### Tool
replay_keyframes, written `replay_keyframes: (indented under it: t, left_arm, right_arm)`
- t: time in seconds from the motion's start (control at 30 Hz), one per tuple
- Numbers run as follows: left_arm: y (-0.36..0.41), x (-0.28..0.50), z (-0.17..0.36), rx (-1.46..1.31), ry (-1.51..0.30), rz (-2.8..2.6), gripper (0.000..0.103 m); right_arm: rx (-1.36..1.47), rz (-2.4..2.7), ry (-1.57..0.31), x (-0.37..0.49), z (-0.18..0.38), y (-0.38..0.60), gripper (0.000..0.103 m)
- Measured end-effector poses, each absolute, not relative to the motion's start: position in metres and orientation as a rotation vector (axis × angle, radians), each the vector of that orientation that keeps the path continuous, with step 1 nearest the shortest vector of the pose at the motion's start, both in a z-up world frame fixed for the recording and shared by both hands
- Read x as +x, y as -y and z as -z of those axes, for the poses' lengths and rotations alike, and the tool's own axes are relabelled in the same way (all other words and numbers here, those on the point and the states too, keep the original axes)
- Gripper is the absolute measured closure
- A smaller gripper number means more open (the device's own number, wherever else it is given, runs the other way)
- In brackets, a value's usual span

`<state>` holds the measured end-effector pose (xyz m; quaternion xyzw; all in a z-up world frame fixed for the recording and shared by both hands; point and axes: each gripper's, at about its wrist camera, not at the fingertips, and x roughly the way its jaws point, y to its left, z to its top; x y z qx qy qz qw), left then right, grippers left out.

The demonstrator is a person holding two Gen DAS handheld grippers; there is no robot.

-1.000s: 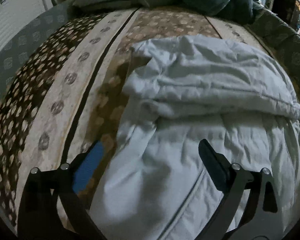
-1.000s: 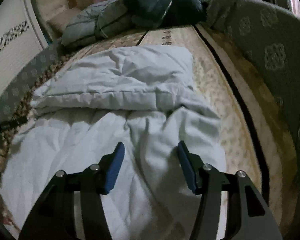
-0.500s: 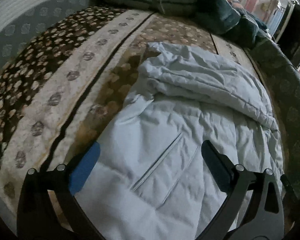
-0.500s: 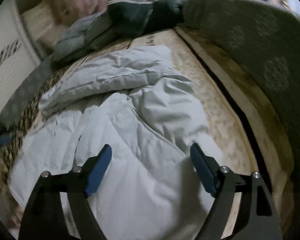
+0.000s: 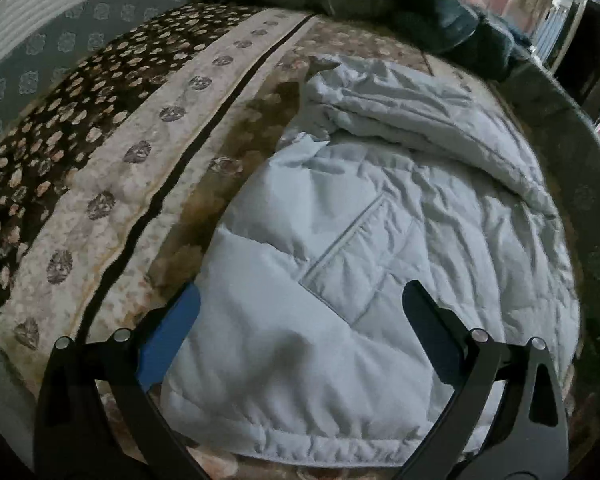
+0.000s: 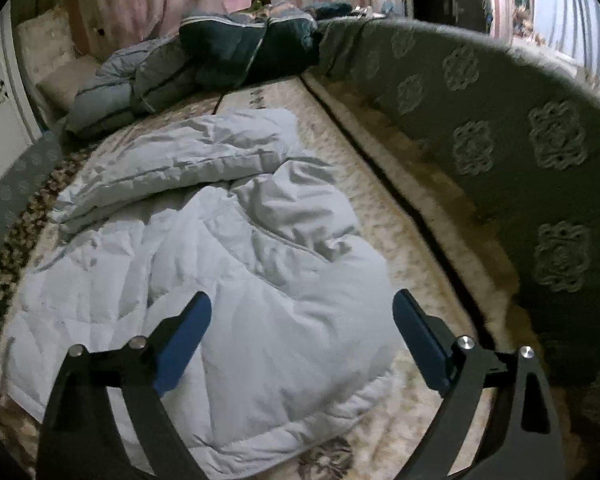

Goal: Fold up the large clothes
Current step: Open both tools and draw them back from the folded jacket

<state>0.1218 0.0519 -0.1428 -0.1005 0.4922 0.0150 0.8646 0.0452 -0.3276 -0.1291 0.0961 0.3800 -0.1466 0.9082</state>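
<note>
A pale grey-white padded jacket (image 5: 372, 248) lies spread on the patterned bedspread (image 5: 112, 168), its far part folded over into a thick band (image 5: 420, 120). A pocket seam (image 5: 344, 236) faces up. My left gripper (image 5: 300, 304) is open and empty, above the jacket's near hem. In the right wrist view the same jacket (image 6: 228, 264) lies rumpled, with a fold of fabric (image 6: 296, 208) laid across its right side. My right gripper (image 6: 302, 312) is open and empty, above the jacket's near right part.
A pile of dark blue and grey padded clothes (image 6: 204, 60) lies at the far end of the bed. A grey patterned padded edge (image 6: 500, 140) runs along the right side, another (image 5: 60, 44) along the left. A pillow (image 6: 44, 52) sits far left.
Both grippers have drawn back and up from the jacket. The right gripper opened wider and let go of the fabric, which now lies folded over the jacket's right side.
</note>
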Motion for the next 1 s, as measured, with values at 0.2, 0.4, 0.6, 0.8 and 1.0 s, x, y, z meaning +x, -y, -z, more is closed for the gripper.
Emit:
replay_keyframes:
  t: [0.2, 0.4, 0.6, 0.8, 1.0]
  left_arm:
    - [-0.058, 0.105, 0.133, -0.206, -1.000, -0.018, 0.003]
    - [-0.055, 0.100, 0.129, -0.206, -1.061, 0.102, 0.003]
    - [-0.051, 0.093, 0.134, -0.201, -1.124, 0.126, 0.003]
    - [-0.057, 0.075, 0.127, -0.198, -1.056, 0.093, 0.003]
    - [-0.077, 0.068, 0.128, -0.224, -1.042, 0.032, 0.003]
  right_arm:
    - [0.141, 0.360, -0.776, 0.038, 0.124, 0.321, 0.009]
    - [0.123, 0.368, -0.784, 0.033, 0.119, 0.315, 0.009]
    - [0.082, 0.357, -0.764, 0.021, 0.110, 0.301, 0.009]
    - [0.094, 0.344, -0.771, 0.011, 0.113, 0.300, 0.009]
    - [0.104, 0.345, -0.745, 0.006, 0.112, 0.304, 0.009]
